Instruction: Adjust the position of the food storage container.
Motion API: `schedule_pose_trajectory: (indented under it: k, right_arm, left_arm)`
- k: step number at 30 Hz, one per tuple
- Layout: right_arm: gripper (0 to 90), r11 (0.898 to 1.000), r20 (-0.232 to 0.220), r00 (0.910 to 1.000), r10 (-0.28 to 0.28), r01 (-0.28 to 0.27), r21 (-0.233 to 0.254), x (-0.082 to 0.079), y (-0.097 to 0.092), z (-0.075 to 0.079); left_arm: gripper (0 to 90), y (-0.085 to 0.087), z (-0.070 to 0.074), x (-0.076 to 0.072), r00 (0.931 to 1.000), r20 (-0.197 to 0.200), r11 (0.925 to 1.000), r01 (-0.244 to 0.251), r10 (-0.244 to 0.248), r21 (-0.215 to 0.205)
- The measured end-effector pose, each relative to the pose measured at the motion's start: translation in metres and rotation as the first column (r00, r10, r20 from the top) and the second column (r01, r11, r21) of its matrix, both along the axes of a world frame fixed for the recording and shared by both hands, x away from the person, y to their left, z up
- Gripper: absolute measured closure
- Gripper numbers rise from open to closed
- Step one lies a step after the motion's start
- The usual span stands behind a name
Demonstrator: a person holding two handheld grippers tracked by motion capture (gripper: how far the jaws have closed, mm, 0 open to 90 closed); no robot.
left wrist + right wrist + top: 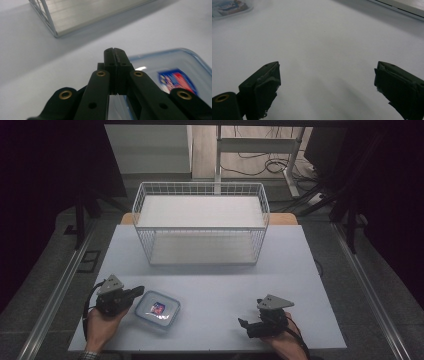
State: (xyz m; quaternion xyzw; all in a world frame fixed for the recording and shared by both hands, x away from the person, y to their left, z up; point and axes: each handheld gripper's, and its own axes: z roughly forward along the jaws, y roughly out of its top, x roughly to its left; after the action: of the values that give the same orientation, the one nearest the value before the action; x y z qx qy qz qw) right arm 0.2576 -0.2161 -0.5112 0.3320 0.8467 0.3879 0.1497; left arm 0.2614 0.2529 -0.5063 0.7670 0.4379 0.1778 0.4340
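A clear plastic lidded container with a blue and red label lies on the white table at the front left. My left gripper is shut with its jaws pressed together and nothing between them, its tip at the container's left edge. In the left gripper view the closed jaws stand just over the container's rim. My right gripper rests near the front right edge and points left. In the right gripper view its jaws stand wide open over bare table, with the container far off at the top left.
A white wire basket stands at the back middle of the table, with a white board as its floor. Its corner is near the left gripper's line of sight. Desk legs and cables lie on the floor beyond the table.
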Motion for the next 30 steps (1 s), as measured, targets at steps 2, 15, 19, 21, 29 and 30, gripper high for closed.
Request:
schedule_pose_trajectory:
  k: [2, 15, 19, 21, 29, 30]
  right_arm:
    - [7.9, 1.000, -0.004, 1.0000, 0.001, -0.001, 0.001, 0.000, 0.000, 0.000]
    - [9.0, 1.000, -0.007, 0.9999, 0.011, -0.011, -0.020, 0.000, 0.002, -0.002]
    - [9.0, 1.000, -0.006, 0.9999, 0.013, -0.013, -0.024, -0.001, 0.002, -0.001]
    - [9.0, 1.000, -0.006, 0.9999, 0.011, -0.012, -0.020, 0.000, 0.002, -0.002]
    - [9.0, 0.999, -0.009, 0.9997, 0.022, -0.023, -0.032, 0.000, 0.003, -0.003]
    - [9.0, 0.999, -0.008, 0.9997, 0.023, -0.023, -0.032, -0.001, 0.003, -0.003]
  left_arm:
    - [90.0, -0.002, -0.001, 0.009, 1.0000, -0.001, 1.0000, 0.007, -0.007, 0.007]
    - [90.0, -0.015, -0.007, 0.023, 0.9957, -0.064, 0.9977, 0.066, -0.067, -0.013]
    - [90.0, -0.018, -0.007, 0.023, 0.9975, -0.054, 0.9987, 0.047, -0.046, 0.018]
    - [90.0, -0.017, -0.009, 0.026, 0.9982, -0.055, 0.9990, 0.027, -0.025, 0.037]
    - [90.0, -0.008, -0.016, 0.026, 0.9939, -0.103, 0.9988, 0.042, -0.039, 0.025]
    - [90.0, -0.008, -0.016, 0.024, 0.9933, -0.107, 0.9988, 0.046, -0.044, 0.020]
